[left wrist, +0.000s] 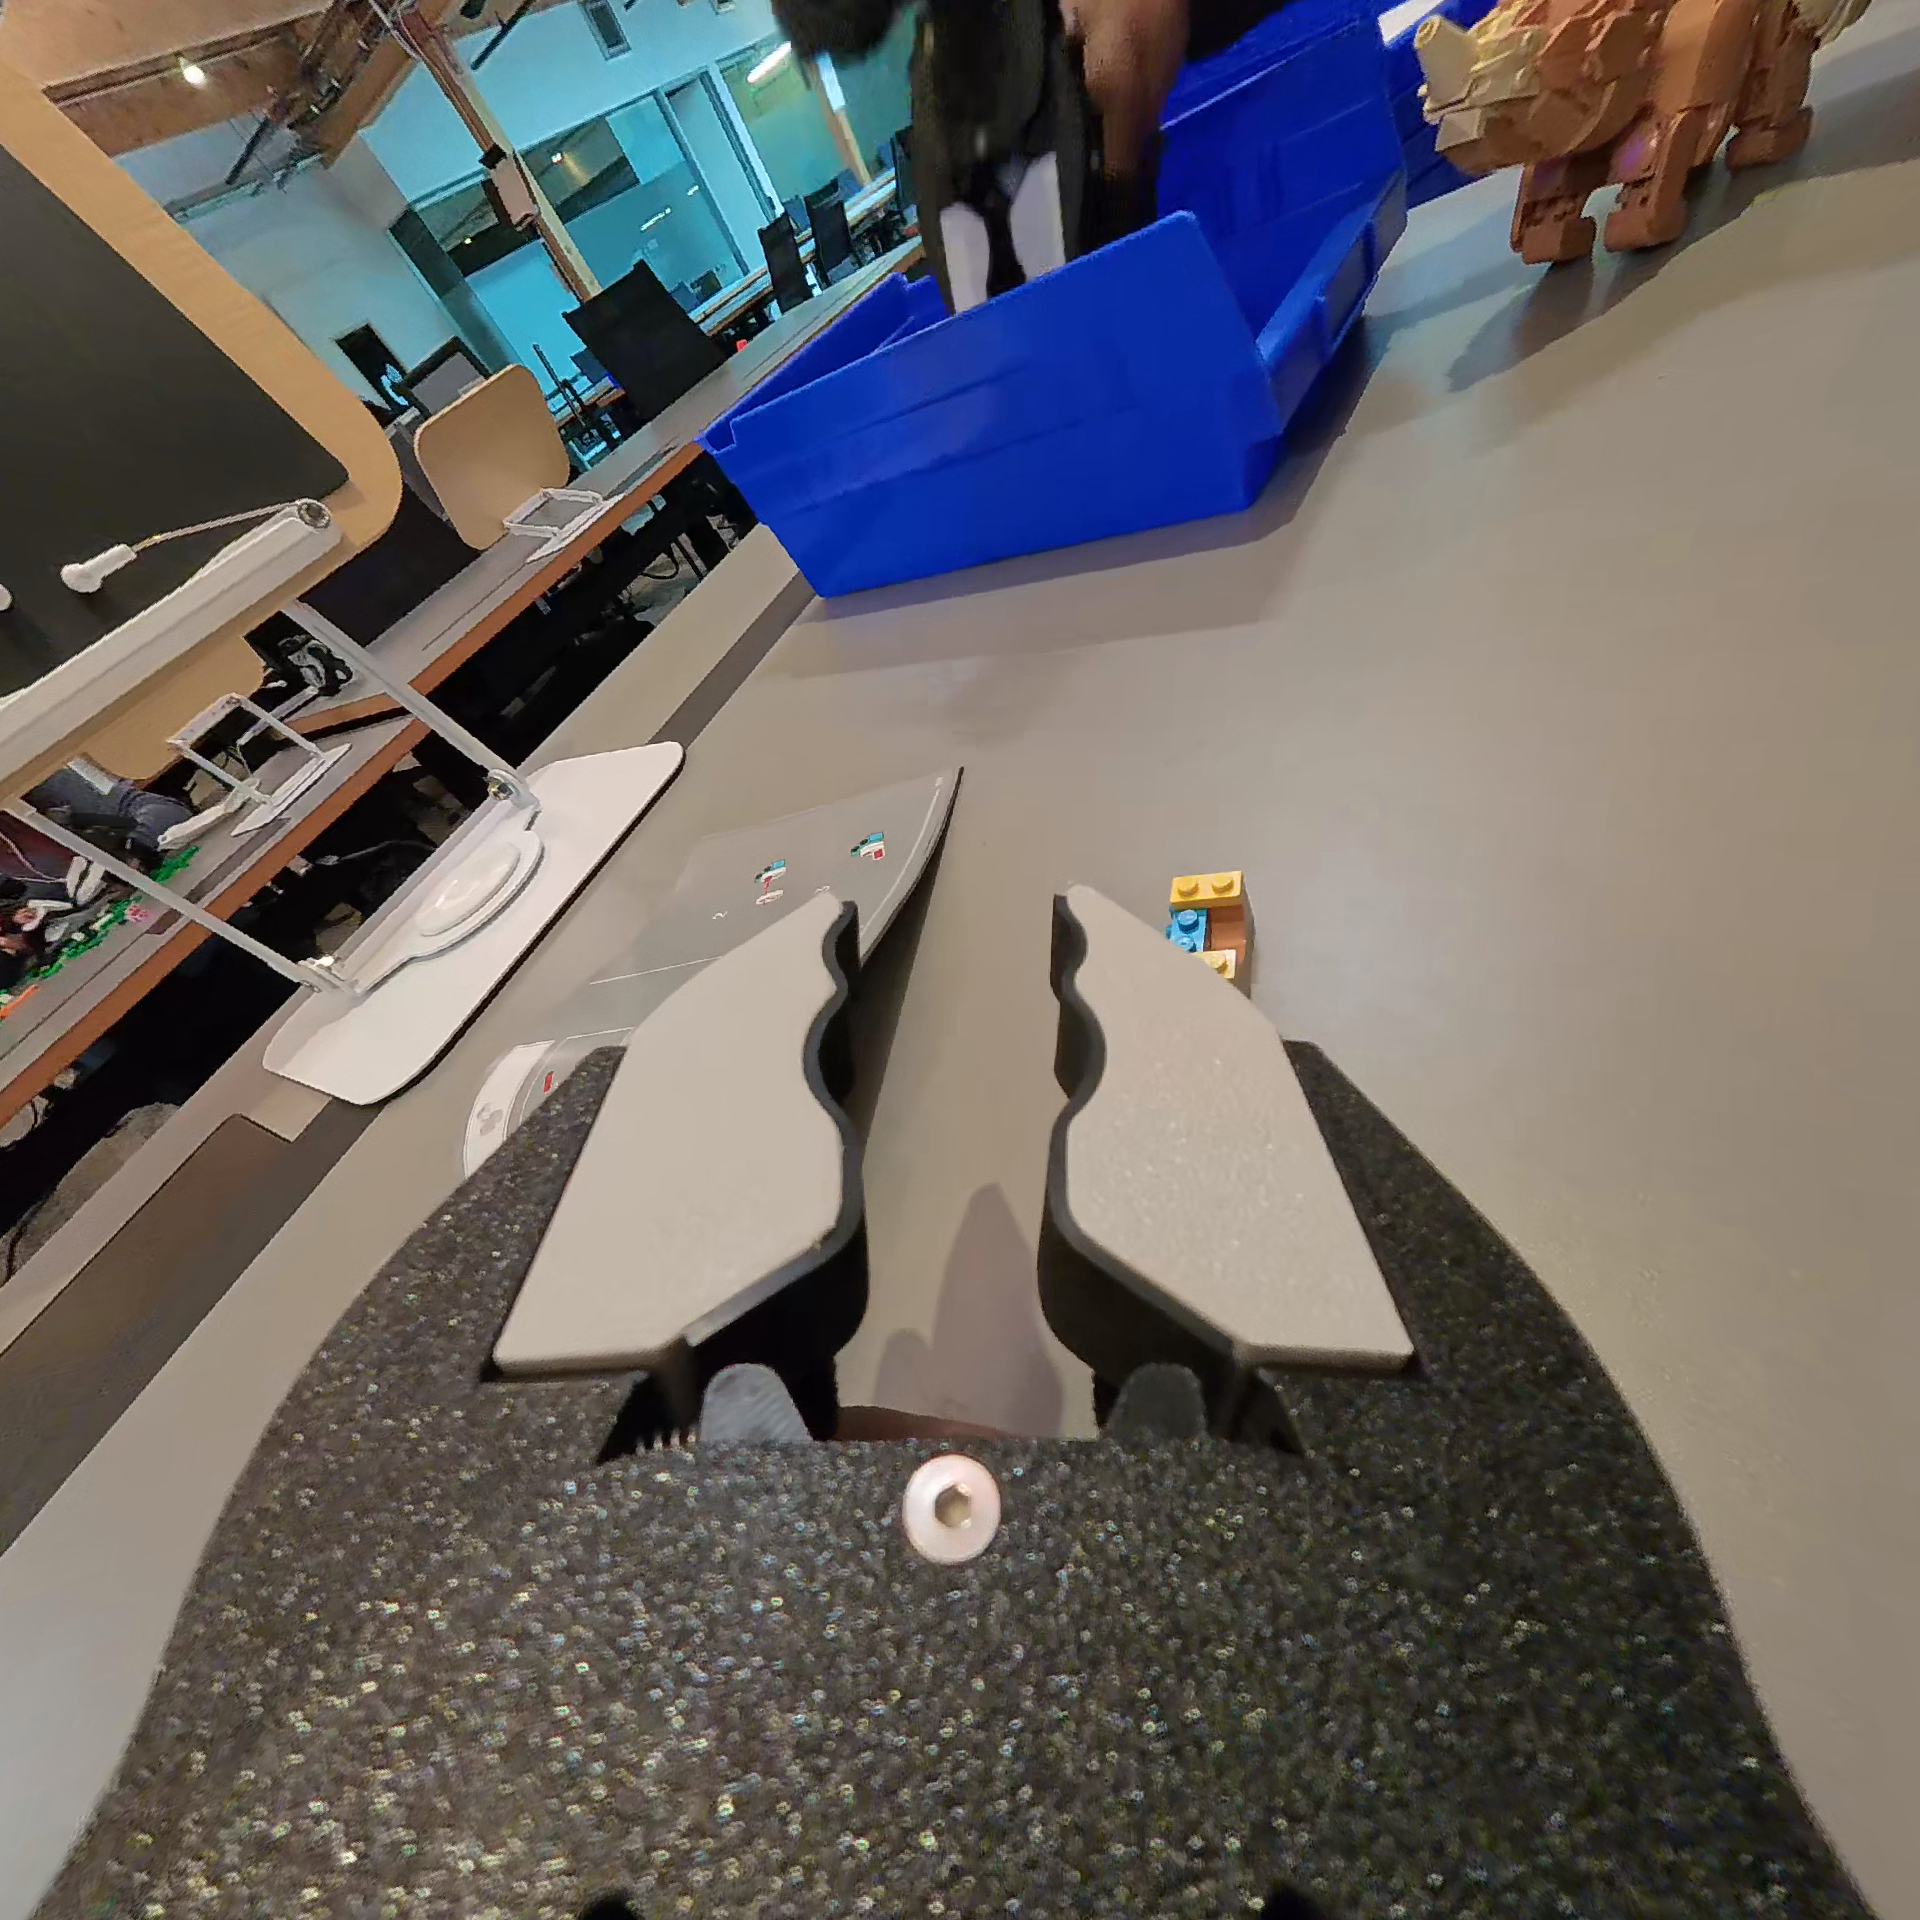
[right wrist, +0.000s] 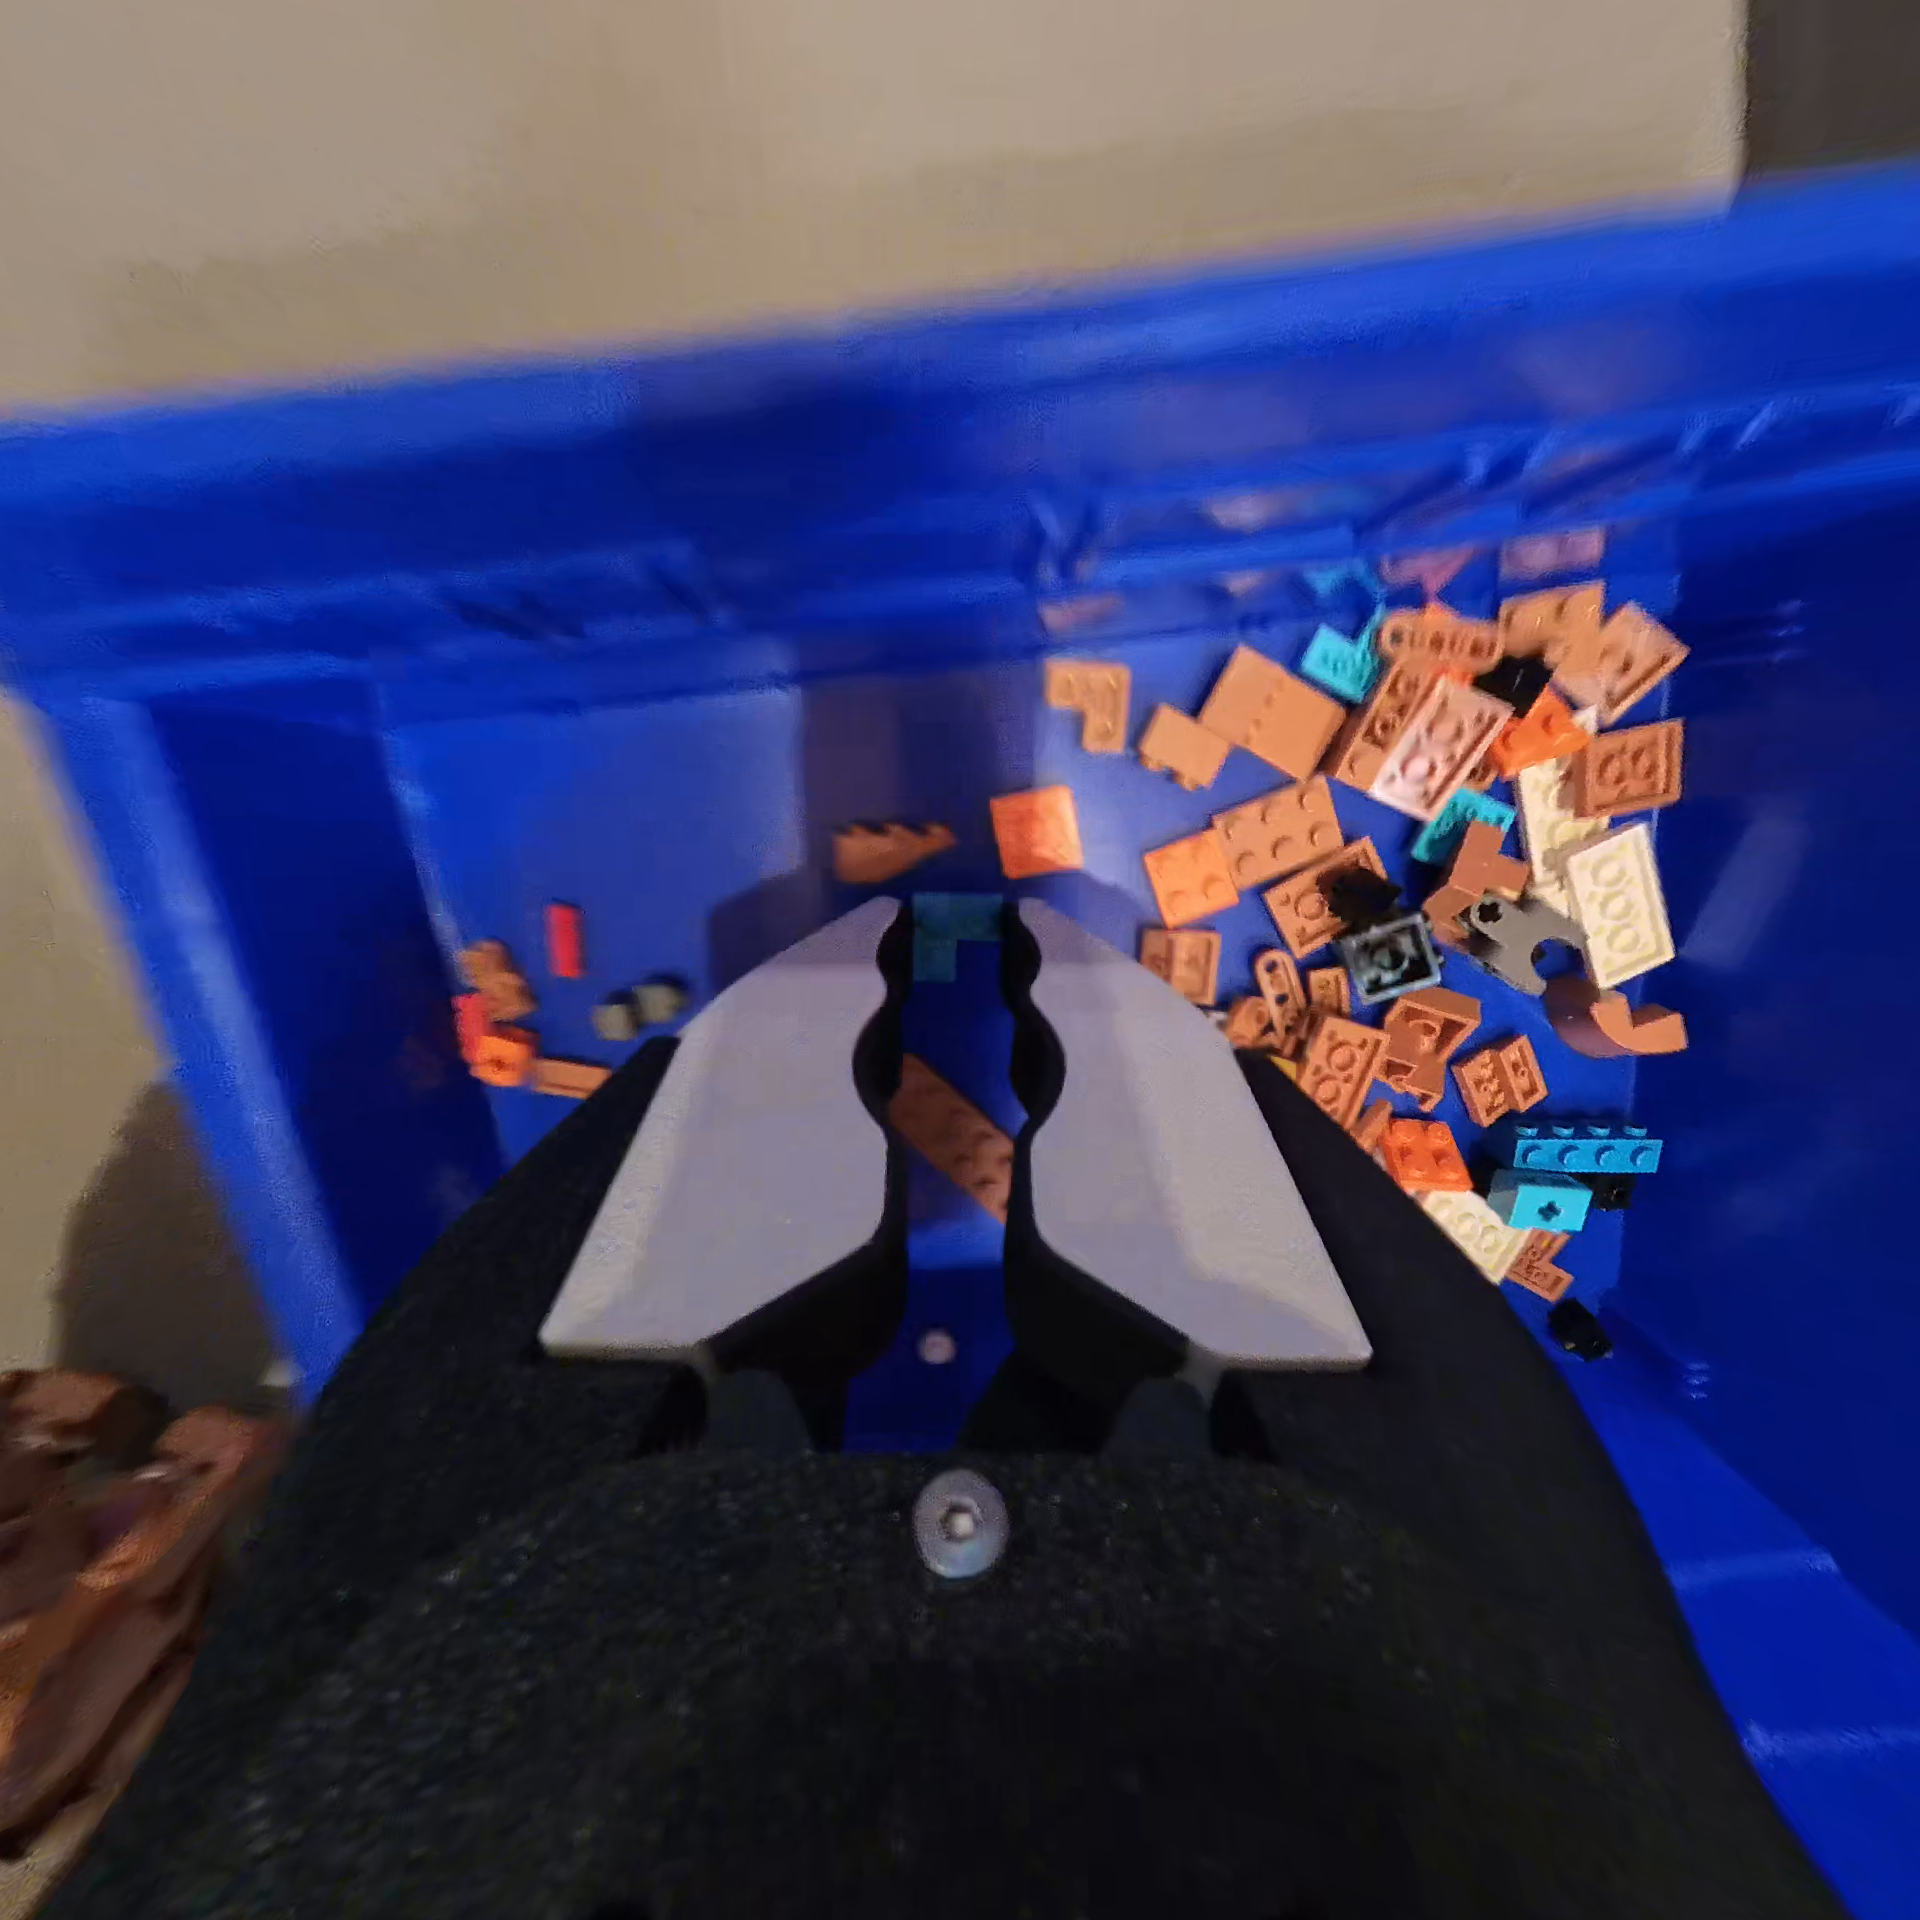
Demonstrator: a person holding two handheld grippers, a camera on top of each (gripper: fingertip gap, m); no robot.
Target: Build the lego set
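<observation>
In the right wrist view my right gripper (right wrist: 958, 920) is down inside a blue bin (right wrist: 623, 488), shut on a small teal L-shaped lego piece (right wrist: 948, 933) held between its fingertips. Several loose brown, orange, cream and teal bricks (right wrist: 1455, 883) lie on the bin floor to the right. In the left wrist view my left gripper (left wrist: 956, 914) is open and empty, low over the grey table (left wrist: 1507, 935). A small yellow, blue and brown brick assembly (left wrist: 1210, 925) stands just right of its right finger. The instruction booklet (left wrist: 831, 862) lies just ahead on the left.
Blue bins (left wrist: 1039, 416) stand at the table's far side, with the other gripper (left wrist: 997, 156) blurred above them. A built brown lego animal (left wrist: 1621, 114) stands at the far right, and shows blurred in the right wrist view (right wrist: 94, 1538). A white stand base (left wrist: 468, 914) sits by the left edge. There is about 35 centimeters between the tips of the two grippers.
</observation>
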